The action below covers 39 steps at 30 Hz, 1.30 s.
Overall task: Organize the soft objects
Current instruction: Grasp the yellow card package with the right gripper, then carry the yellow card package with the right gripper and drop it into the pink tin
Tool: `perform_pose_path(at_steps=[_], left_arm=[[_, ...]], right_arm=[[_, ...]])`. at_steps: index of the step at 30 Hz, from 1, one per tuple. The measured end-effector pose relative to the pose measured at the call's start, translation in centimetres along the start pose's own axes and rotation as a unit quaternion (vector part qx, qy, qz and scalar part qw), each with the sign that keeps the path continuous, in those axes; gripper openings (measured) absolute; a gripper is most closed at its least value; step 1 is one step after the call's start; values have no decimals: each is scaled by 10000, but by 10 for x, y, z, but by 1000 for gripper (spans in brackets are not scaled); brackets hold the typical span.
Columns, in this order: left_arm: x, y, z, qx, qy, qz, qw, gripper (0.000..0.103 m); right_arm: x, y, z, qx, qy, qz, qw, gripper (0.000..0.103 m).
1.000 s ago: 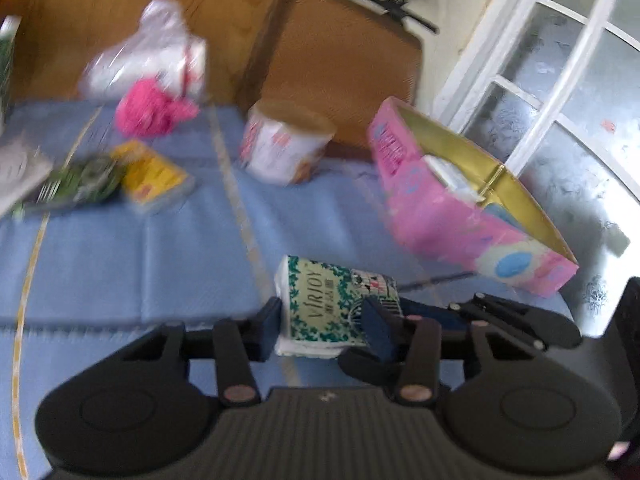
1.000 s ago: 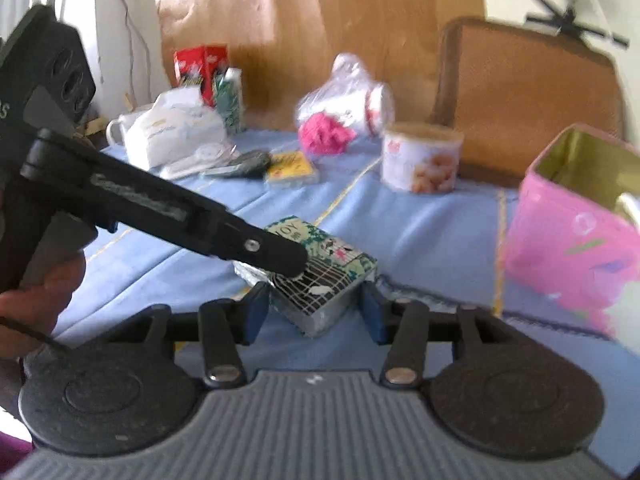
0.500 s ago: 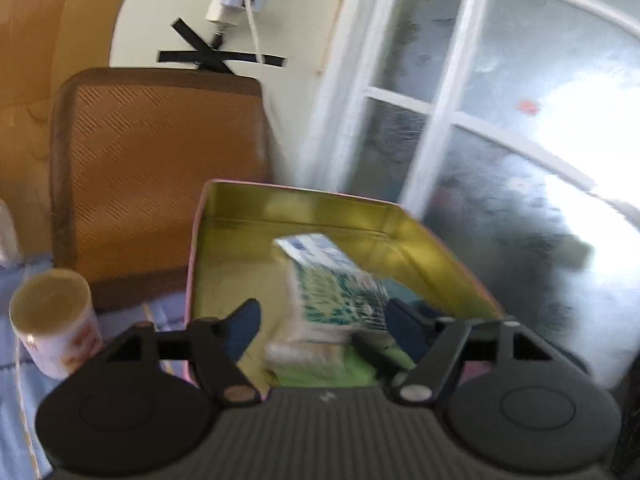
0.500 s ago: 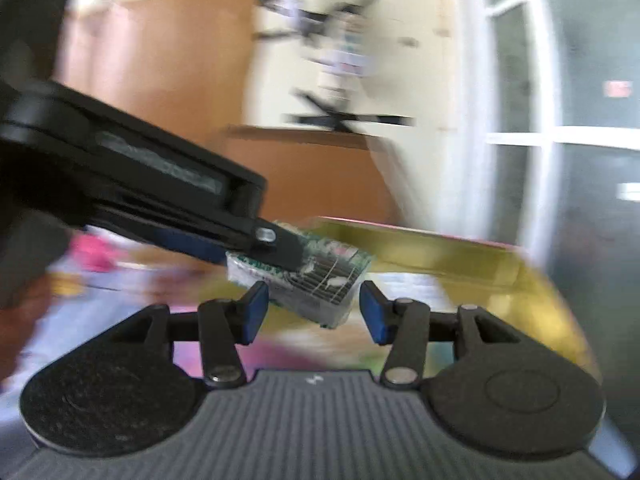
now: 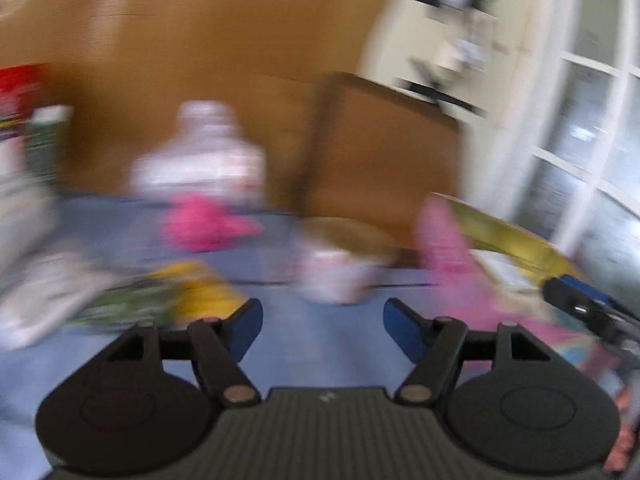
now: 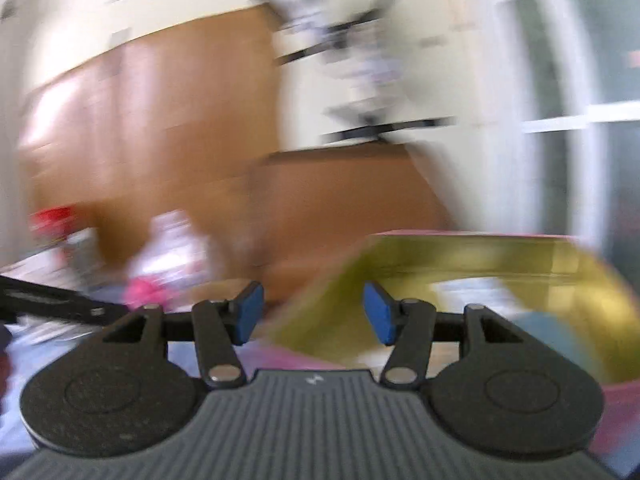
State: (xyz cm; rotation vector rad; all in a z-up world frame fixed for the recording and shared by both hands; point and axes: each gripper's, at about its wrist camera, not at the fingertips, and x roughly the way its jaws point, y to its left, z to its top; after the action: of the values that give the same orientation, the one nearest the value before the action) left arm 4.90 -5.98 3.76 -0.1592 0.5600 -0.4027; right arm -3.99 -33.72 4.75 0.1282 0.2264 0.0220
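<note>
Both views are blurred by motion. My left gripper point(image 5: 322, 328) is open and empty above the blue tablecloth point(image 5: 320, 344). My right gripper point(image 6: 311, 318) is open and empty, just in front of the pink box point(image 6: 460, 256) with a gold inside. A pale packet point(image 6: 468, 292) lies inside the box. The box also shows in the left wrist view point(image 5: 452, 264), at the right. A pink soft object point(image 5: 204, 220) lies on the cloth at the back, in front of a clear plastic bag point(image 5: 200, 152). A yellow packet point(image 5: 200, 292) and a green packet point(image 5: 124, 304) lie left of centre.
A round tub point(image 5: 340, 268) stands mid-table. A brown chair back point(image 5: 380, 152) is behind the table. White packets point(image 5: 36, 280) and a red carton point(image 5: 20, 92) sit at the left. The other gripper's finger point(image 5: 580, 308) shows at the right edge. A window is to the right.
The green tissue packet held between both grippers over the box is gone from both jaws. Both grippers have opened. The left gripper has swung back left toward the table.
</note>
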Motion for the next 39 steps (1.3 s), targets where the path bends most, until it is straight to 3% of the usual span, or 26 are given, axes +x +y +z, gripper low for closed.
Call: perform_pose_path(at_steps=[4, 6, 7, 9, 12, 14, 16, 18, 23, 25, 28, 30, 33, 35, 39], left_arm=[[-26, 77, -13, -684, -239, 834, 9939, 68], [-27, 105, -23, -993, -249, 1039, 9893, 68], [-26, 114, -27, -1192, -206, 1068, 9869, 66], [-25, 125, -26, -1574, -288, 716, 9845, 65], [-22, 119, -25, -1403, -333, 680, 9872, 65], [-22, 111, -26, -1158, -368, 682, 9902, 65], [-21, 105, -26, -1012, -380, 687, 9918, 66], [-23, 103, -27, -1016, -366, 665, 9919, 66], [-18, 102, -29, -976, -13, 285, 9948, 67], [-14, 89, -30, -1093, 297, -260, 9932, 67], [0, 57, -33, -1303, 899, -1248, 9795, 66], [11, 30, -34, -1102, 1085, -1224, 9804, 66], [28, 0, -29, -833, 1411, -1247, 9786, 35], [31, -17, -22, -783, 1373, -1319, 9786, 36], [26, -69, 13, -166, 962, -1629, 9818, 37]], right_arm=[[39, 70, -6, -370, 834, 1307, 9872, 73], [63, 107, -12, -781, 1101, 1614, 9776, 75], [77, 125, -15, -1031, 1233, 1711, 9721, 77], [106, 155, -20, -1398, 1498, 1770, 9626, 79], [152, 185, -26, -1855, 1955, 1537, 9506, 87], [175, 187, -27, -1775, 2228, 1483, 9470, 85], [185, 176, -23, -1260, 2449, 1696, 9463, 60], [180, 171, -20, -1043, 2514, 1582, 9491, 60], [117, 141, -29, -691, 2398, 1456, 9574, 60], [86, 121, -33, -427, 2330, 1470, 9604, 60], [56, 101, -41, -3, 2194, 1466, 9646, 60], [47, 86, -44, 444, 2141, 1525, 9638, 60], [39, 74, -46, 882, 2057, 1632, 9609, 59], [32, 71, -41, 829, 1885, 1551, 9662, 59], [9, 54, -16, 570, 1067, 1226, 9851, 59]])
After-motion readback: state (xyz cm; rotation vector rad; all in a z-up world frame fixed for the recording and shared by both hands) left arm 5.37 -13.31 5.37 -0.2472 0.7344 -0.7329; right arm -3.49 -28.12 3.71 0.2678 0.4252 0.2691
